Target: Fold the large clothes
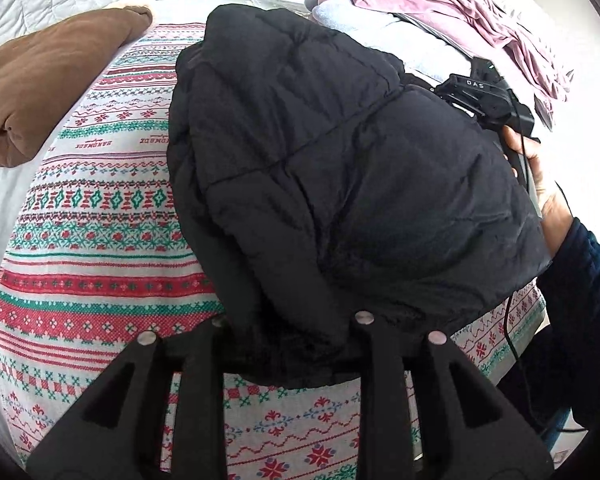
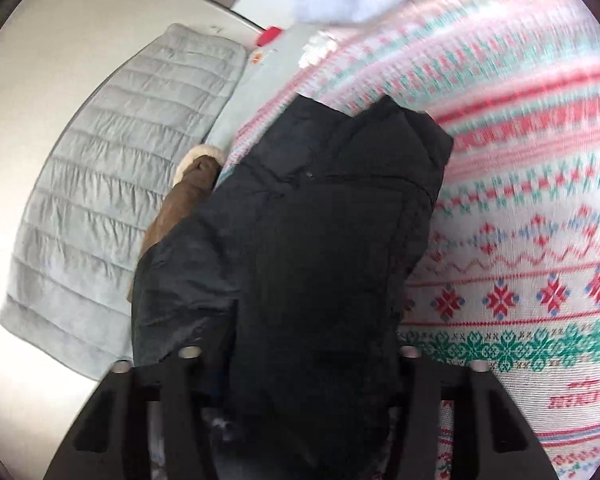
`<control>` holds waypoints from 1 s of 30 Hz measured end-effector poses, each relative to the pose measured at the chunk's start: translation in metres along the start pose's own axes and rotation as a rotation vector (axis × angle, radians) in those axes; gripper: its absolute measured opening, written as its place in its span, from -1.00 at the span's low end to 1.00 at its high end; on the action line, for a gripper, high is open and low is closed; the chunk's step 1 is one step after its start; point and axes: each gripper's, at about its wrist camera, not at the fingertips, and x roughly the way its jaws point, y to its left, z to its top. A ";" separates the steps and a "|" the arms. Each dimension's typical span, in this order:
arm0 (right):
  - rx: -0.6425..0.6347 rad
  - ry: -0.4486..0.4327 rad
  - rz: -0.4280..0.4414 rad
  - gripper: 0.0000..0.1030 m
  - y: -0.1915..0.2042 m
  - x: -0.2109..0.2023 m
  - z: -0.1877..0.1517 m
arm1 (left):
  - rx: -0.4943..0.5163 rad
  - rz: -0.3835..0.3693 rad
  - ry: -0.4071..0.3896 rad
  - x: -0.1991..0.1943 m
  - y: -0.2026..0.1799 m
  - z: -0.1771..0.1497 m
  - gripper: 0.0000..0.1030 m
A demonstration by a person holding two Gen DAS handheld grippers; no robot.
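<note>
A black puffer jacket point(image 1: 340, 168) lies folded in a thick bundle on a red, green and white patterned blanket point(image 1: 92, 240). My left gripper point(image 1: 292, 332) is at the jacket's near edge, and black fabric fills the gap between its fingers. My right gripper point(image 1: 488, 100) shows at the jacket's far right side, held by a hand. In the right wrist view the jacket point(image 2: 312, 248) fills the middle and runs down between the right gripper's point(image 2: 300, 356) fingers. That view is blurred.
A brown folded garment point(image 1: 48, 80) lies left of the jacket. A grey quilted cover point(image 2: 112, 184) lies beyond it. Pink and pale blue clothes point(image 1: 440, 4) are piled at the back right. The blanket point(image 2: 520, 200) extends to the right.
</note>
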 end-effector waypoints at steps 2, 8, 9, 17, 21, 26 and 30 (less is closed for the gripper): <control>-0.083 -0.038 -0.042 -0.24 0.021 -0.010 -0.003 | -0.008 0.005 -0.008 -0.001 0.000 -0.001 -0.53; -0.211 -0.135 -0.043 -0.34 0.059 -0.047 -0.012 | -0.005 -0.007 -0.034 -0.015 0.002 -0.002 -0.63; -0.227 -0.144 -0.040 -0.34 0.063 -0.051 -0.013 | -0.005 -0.012 -0.039 -0.019 0.002 -0.003 -0.64; -0.258 -0.224 0.015 -0.35 0.075 -0.095 -0.028 | 0.019 -0.028 -0.082 -0.042 -0.013 0.003 -0.67; -0.274 -0.292 0.027 -0.35 0.085 -0.125 -0.038 | 0.027 -0.033 -0.127 -0.055 -0.023 0.009 -0.68; -0.291 -0.380 0.011 -0.35 0.088 -0.179 -0.057 | 0.053 -0.065 -0.162 -0.062 -0.041 0.017 -0.68; -0.260 -0.397 0.003 -0.35 0.072 -0.206 -0.068 | 0.102 -0.078 -0.160 -0.061 -0.061 0.017 -0.68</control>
